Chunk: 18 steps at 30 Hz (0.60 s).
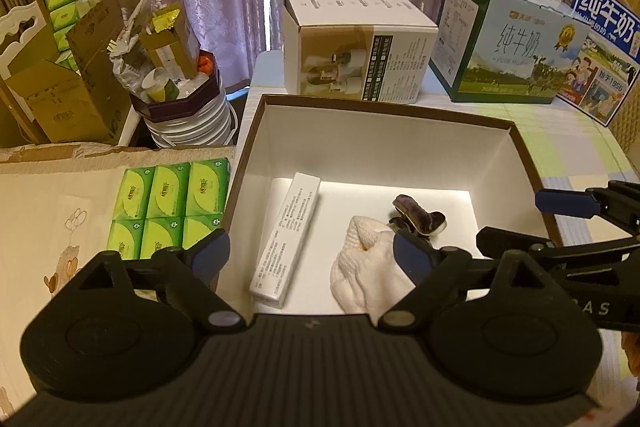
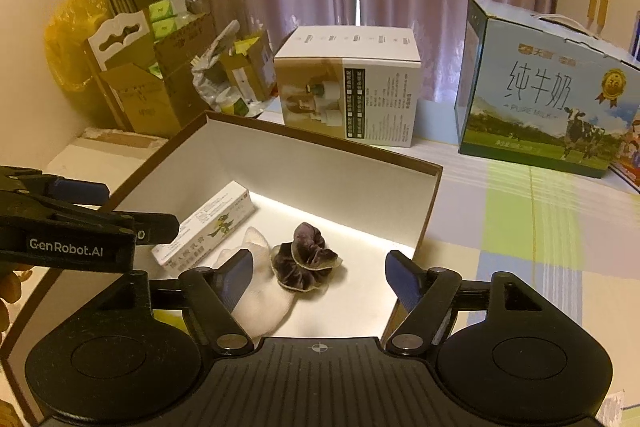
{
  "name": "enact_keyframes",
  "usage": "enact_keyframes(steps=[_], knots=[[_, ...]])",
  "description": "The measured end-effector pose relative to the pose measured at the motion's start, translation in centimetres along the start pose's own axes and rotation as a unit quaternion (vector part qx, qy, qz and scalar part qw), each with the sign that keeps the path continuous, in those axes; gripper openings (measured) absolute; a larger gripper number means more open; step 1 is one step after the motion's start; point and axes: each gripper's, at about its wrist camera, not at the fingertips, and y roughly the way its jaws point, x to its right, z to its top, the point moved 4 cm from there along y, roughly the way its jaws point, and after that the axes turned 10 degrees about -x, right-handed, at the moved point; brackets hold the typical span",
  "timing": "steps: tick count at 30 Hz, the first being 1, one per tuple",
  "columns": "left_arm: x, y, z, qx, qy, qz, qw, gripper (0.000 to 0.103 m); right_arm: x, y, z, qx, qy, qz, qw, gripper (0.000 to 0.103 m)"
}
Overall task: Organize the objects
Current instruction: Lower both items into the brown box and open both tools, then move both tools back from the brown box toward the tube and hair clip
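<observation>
The left hand-held gripper (image 1: 310,253) is hanging over the near edge of the open box (image 1: 520,163) with its jaws spread wide and nothing between the pads; the long white carton (image 1: 286,241) is lying just below and ahead of it, a little right of the left finger. The right hand-held gripper (image 2: 320,271) is likewise standing well open and empty, its pads clear of everything, hovering above the box's near right corner.

Directly ahead of the right hand-held gripper, the dark scrunchie (image 2: 306,257) is resting on the box floor, touching the white sock (image 2: 262,301), whose toe end is passing under the right hand-held gripper's left finger. In the left wrist view the sock is sitting between the carton and the scrunchie, partly hidden behind the left hand-held gripper's right finger.

The carton's long axis is running away from the left hand-held gripper, toward the far wall of the box, so the open jaws are already straddling its narrow width; the left hand is the nearer one to it. The scrunchie and sock are lying nearer the right hand.

All three things appear to be already inside the box. Outside it, a pack of green tissue packets (image 1: 168,209) is lying just beside the box's left wall, on the left hand's side, and is probably the next candidate. Farther back, a white carton (image 1: 360,47) and a milk case (image 1: 508,47) are standing on the table (image 2: 520,227).
</observation>
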Motion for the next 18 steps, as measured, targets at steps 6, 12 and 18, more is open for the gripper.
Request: enact_keyframes(steps=[6,12,18], knots=[[0.2,-2.2,-0.9,0.016,-0.008,-0.003,0.9998,0.087,-0.4,-2.1,-0.9,0.01,-0.002,0.008,1.0,0.071],[0.8,-4.9,-2.0,0.034,-0.012,-0.006,0.9993,0.089,-1.1,-4.6,-2.1,0.023,-0.004,0.02,1.0,0.071],[1.2,-7.5,-3.6,0.047,-0.02,-0.007,0.9987,0.089,-1.5,-7.0,-3.8,0.031,-0.003,0.029,0.999,0.071]])
